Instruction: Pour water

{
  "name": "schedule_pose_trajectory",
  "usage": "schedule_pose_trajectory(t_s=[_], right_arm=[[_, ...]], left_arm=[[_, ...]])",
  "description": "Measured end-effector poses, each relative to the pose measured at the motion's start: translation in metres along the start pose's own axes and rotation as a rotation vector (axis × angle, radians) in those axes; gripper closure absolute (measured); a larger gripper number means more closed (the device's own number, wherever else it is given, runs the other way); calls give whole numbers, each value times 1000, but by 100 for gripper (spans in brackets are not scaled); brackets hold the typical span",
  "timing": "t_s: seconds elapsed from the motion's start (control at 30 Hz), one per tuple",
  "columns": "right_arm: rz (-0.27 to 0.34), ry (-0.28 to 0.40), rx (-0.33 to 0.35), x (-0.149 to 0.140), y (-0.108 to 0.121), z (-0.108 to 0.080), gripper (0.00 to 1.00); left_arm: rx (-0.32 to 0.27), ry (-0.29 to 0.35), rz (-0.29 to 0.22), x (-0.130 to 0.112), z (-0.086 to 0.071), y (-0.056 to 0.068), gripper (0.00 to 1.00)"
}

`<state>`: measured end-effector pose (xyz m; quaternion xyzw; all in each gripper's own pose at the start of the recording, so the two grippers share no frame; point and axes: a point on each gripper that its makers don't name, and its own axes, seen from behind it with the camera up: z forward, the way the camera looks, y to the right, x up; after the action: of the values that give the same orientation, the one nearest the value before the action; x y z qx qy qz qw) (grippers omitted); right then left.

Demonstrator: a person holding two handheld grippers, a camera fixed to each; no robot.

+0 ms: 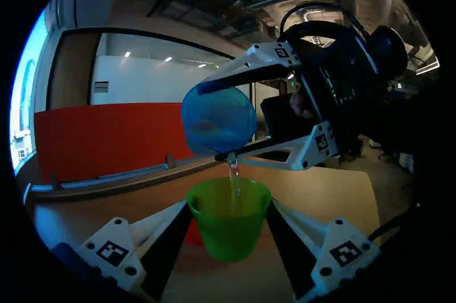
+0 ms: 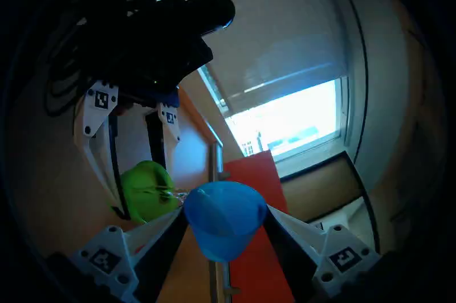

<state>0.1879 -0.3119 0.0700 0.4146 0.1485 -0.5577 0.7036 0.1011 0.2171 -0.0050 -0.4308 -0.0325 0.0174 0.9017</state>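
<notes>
In the left gripper view, the green cup (image 1: 228,234) is held upright over the counter (image 1: 325,189). It is clamped between the fingers of the left gripper (image 1: 229,206), which are closed against its sides. Whether it rests on the counter cannot be told. Just above it, the blue cup (image 1: 216,118) is gripped by the right gripper (image 1: 210,123), with both fingers pressed on its wall. It is tipped steeply, with its rim over the green cup. A thin stream of water (image 1: 233,180) is seen falling from one into the other. Pouring is judged to be under way. Some water appears to be left in the blue cup, which is yet to be emptied and righted.
</notes>
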Motion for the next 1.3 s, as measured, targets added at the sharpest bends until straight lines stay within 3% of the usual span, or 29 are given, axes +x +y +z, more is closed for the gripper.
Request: schedule_pose_trajectory(t_s=[1.3], right_arm=[[-83,-14,-20,-6,8,2,8]], left_arm=[[-9,-6,10,-1,1,5,14]])
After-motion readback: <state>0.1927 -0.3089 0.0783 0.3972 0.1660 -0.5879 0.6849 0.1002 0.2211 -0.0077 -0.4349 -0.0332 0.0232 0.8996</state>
